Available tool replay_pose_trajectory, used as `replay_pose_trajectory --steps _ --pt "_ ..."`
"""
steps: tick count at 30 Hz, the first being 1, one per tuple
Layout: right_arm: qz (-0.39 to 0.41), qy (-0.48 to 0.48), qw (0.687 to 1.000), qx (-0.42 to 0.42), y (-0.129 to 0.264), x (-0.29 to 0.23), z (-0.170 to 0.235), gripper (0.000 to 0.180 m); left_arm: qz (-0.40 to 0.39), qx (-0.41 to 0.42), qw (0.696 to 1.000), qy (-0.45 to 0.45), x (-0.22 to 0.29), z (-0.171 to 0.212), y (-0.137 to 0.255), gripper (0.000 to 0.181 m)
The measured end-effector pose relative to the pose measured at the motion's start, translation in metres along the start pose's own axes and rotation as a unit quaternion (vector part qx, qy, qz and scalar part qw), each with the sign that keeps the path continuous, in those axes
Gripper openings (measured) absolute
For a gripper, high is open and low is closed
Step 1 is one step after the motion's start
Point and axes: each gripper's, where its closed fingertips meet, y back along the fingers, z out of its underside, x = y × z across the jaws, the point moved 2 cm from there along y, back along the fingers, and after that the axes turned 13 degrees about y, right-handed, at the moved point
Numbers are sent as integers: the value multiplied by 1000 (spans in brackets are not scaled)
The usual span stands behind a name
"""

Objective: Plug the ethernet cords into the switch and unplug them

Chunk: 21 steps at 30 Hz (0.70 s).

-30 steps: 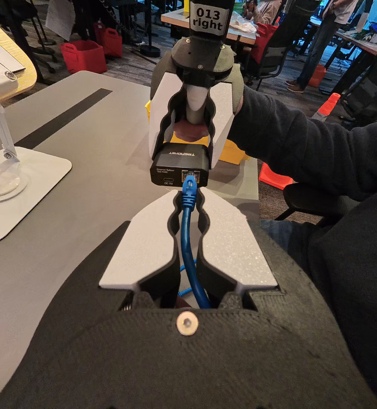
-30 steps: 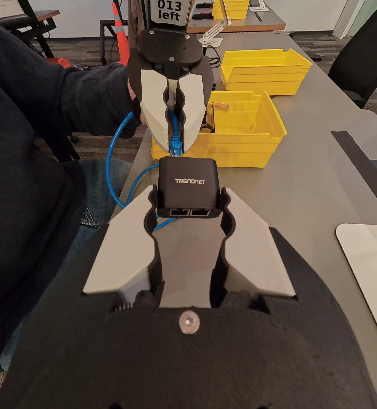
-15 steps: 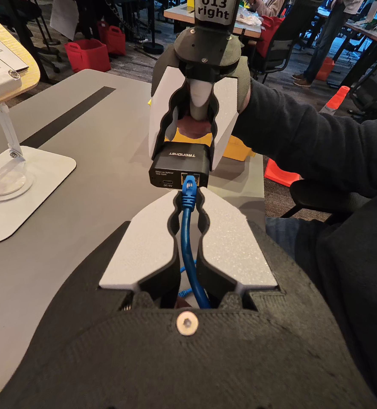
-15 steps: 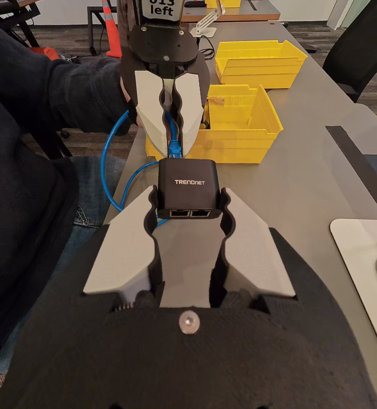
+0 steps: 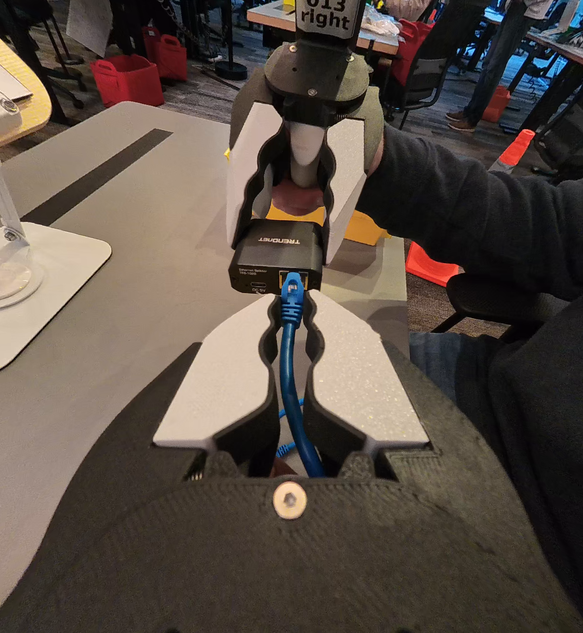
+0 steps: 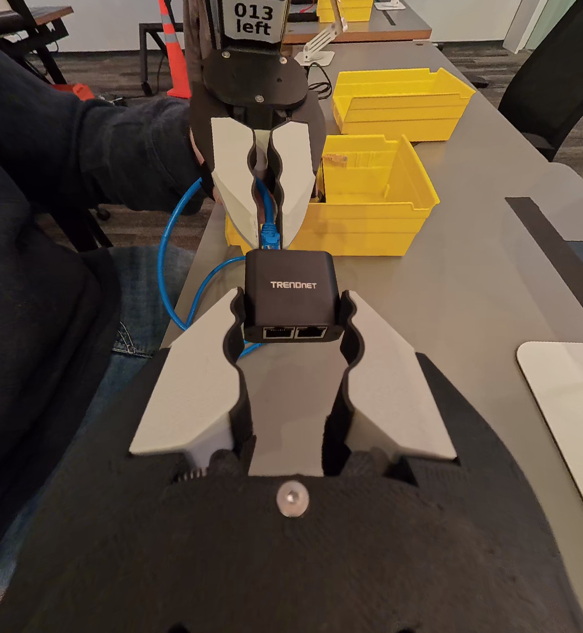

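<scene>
Left wrist view: left gripper [image 5: 290, 301] pinches the blue ethernet cord [image 5: 289, 349], plug seated in the black switch [image 5: 276, 262], which right gripper [image 6: 292, 308] clamps above the bench's [image 5: 139, 308] edge, probably bracing against the push

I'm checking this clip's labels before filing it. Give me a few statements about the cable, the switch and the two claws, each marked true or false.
1. The right claw grips the black switch by its sides. True.
2. The left claw is shut on the blue ethernet cord just behind its plug. True.
3. The two ports on the switch's face toward the right wrist camera both hold plugs. False: both are empty.
4. The cord is red. False: it is blue.
5. The blue plug sits at a port beside a small slot on the switch's other face. True.
6. The near yellow bin is stacked on the switch. False: it stands on the table behind it.
</scene>
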Motion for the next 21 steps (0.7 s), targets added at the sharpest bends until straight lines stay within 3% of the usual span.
replay_pose_trajectory --steps 4,5,7,8,10,12,15,17,21 --pt "-3 3 999 33 6 -4 -10 51 -5 -9 1000 -5 0 5 -4 11" --pt "-21 17 994 111 6 -10 -34 0 -27 -5 1000 2 -5 5 -11 12" --pt "-28 46 998 22 -32 -12 -29 1 38 -33 999 -6 20 14 -39 12" --pt "-38 45 998 36 -38 -16 -36 0 23 -46 999 -15 23 21 -51 12" --pt "22 74 997 18 -17 -5 -36 0 9 -13 1000 13 10 16 -52 12" --pt "63 2 996 59 16 14 -20 0 2 37 998 54 -11 19 -45 12" --pt "115 -32 992 29 41 11 13 0 -16 18 998 54 -27 35 -45 12" --pt "111 -59 992 -1 53 4 25 29 7 36 999 40 -22 30 -42 12" --pt "99 -89 991 32 58 -4 36 42 41 61 997 11 -6 6 -39 12"
